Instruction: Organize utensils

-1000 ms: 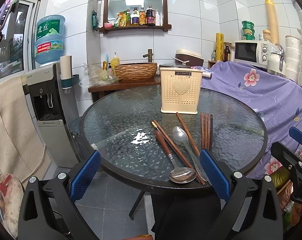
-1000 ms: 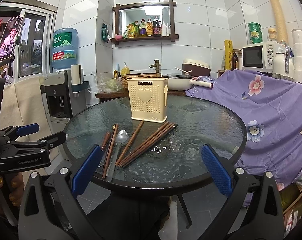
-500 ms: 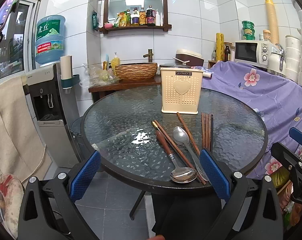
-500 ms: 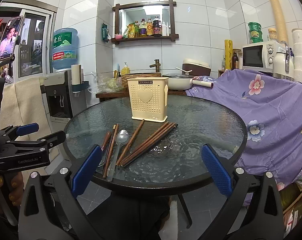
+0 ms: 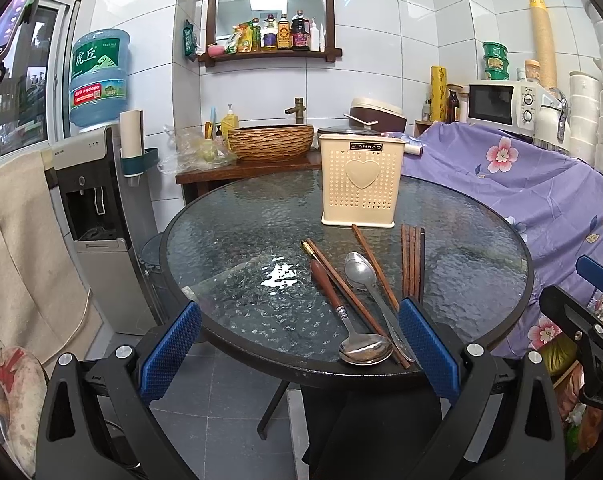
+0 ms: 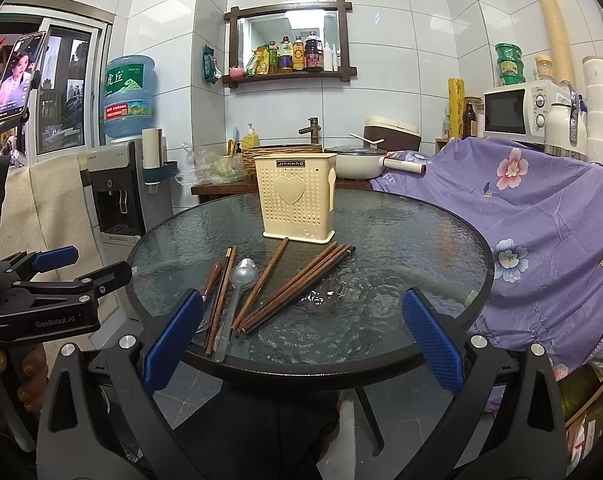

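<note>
Left hand-held gripper (image 5: 299, 350): hangs off the near edge of the bench, blue-padded fingers (image 5: 169, 354) spread wide apart, nothing between them.
Right hand-held gripper (image 6: 301, 346): also short of the bench's near edge, blue pads spread wide, holding nothing; the left one shows at its left, gripped by a hand (image 6: 9, 380).
Bench: round bench of dark-rimmed textured glass (image 5: 229, 240), with all the utensils lying on its near half.
Holder: cream perforated plastic utensil holder with a heart on its front (image 5: 361, 182), upright toward the far side of the bench; whether anything is inside cannot be told from here.
Wood-handled spoon: steel spoon with a brown wooden handle (image 5: 341, 314), bowl at the near edge, handle pointing away and to the left.
Plain spoon: all-steel spoon (image 5: 371, 290), bowl pointing away, handle running toward the near edge, just right of the wood-handled spoon.
Chopsticks, left: pair of brown wooden chopsticks (image 5: 333, 274) lying slantwise between the two spoons.
Chopstick, single: one brown chopstick (image 5: 371, 262), its far tip just in front of the holder, crossing beside the plain spoon.
Chopsticks, right: bundle of brown and dark chopsticks (image 5: 412, 262) side by side, lying right of the rest.
Backdrop: purple floral cloth (image 5: 521, 184) draped to the right of the bench.
</note>
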